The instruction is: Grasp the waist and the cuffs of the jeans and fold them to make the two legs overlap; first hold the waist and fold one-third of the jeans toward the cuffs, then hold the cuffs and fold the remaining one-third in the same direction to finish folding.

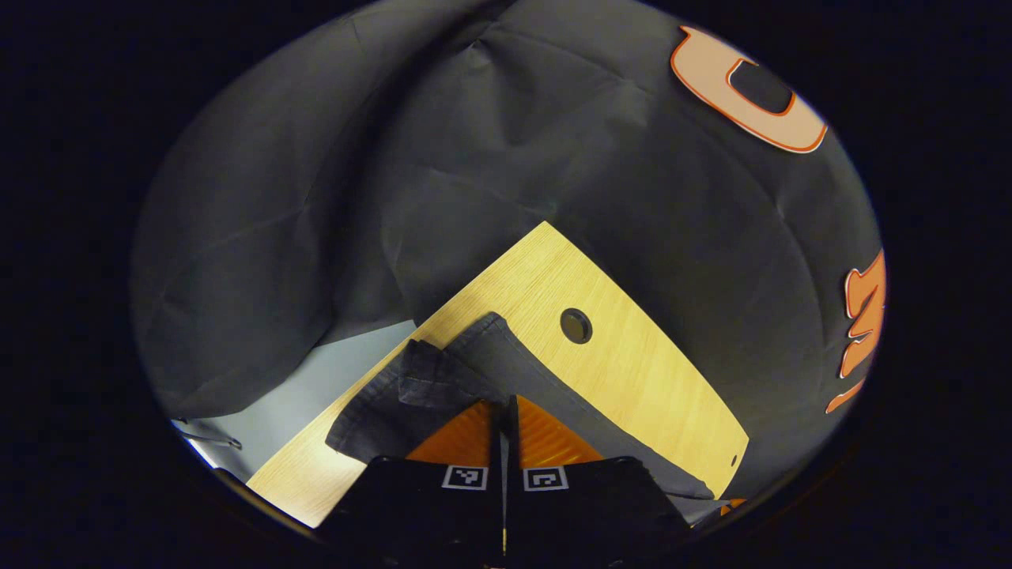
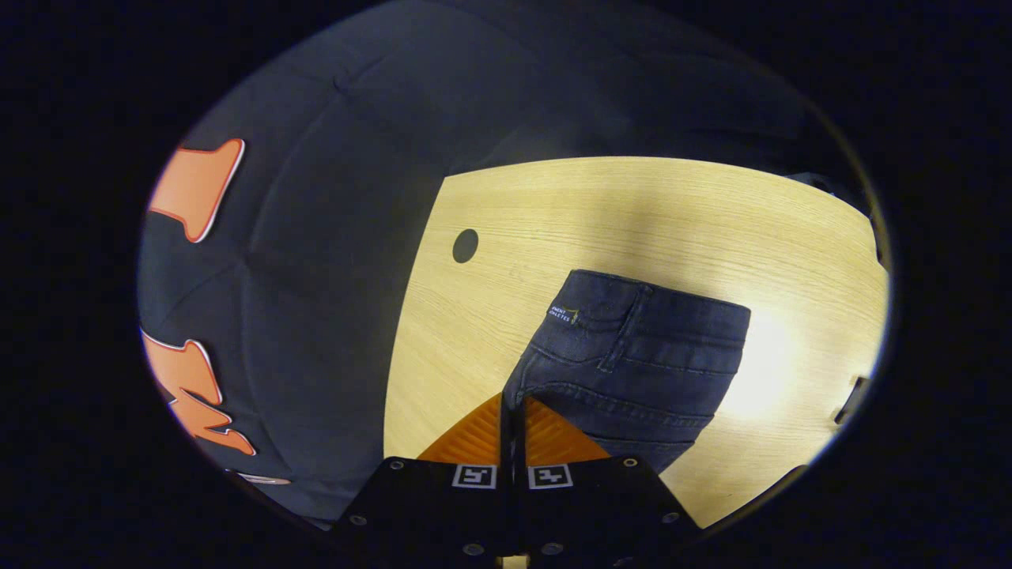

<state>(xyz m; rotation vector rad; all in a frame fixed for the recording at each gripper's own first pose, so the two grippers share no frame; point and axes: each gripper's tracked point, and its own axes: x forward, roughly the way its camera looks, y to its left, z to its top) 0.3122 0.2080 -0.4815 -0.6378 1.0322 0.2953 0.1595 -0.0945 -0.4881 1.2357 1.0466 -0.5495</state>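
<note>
So the jeans (image 2: pixel 632 359) are lying on the wooden table (image 2: pixel 648 209), dark denim, and in the right gripper view you get the waist end with a pocket and a small label patch (image 2: pixel 564 314) just ahead of and a bit right of the fingertips. The right gripper (image 2: pixel 511 405) has its two orange fingers (image 2: pixel 474 435) pressed nearly together with only a thin slit between them, and the denim edge sits right at the tips, looks pinched in there. Over in the left gripper view the left gripper (image 1: pixel 504 405) is the same deal, orange fingers (image 1: pixel 462 438) narrow with just a sliver of gap, tips buried in a bunched fold of the jeans (image 1: pixel 443 379), so it seems to be gripping cloth too. One leg runs off to the right of those fingers along the table (image 1: pixel 632 371). There's a round hole (image 1: pixel 575 325) in the tabletop just beyond the fabric, ahead of the tips and slightly right.
</note>
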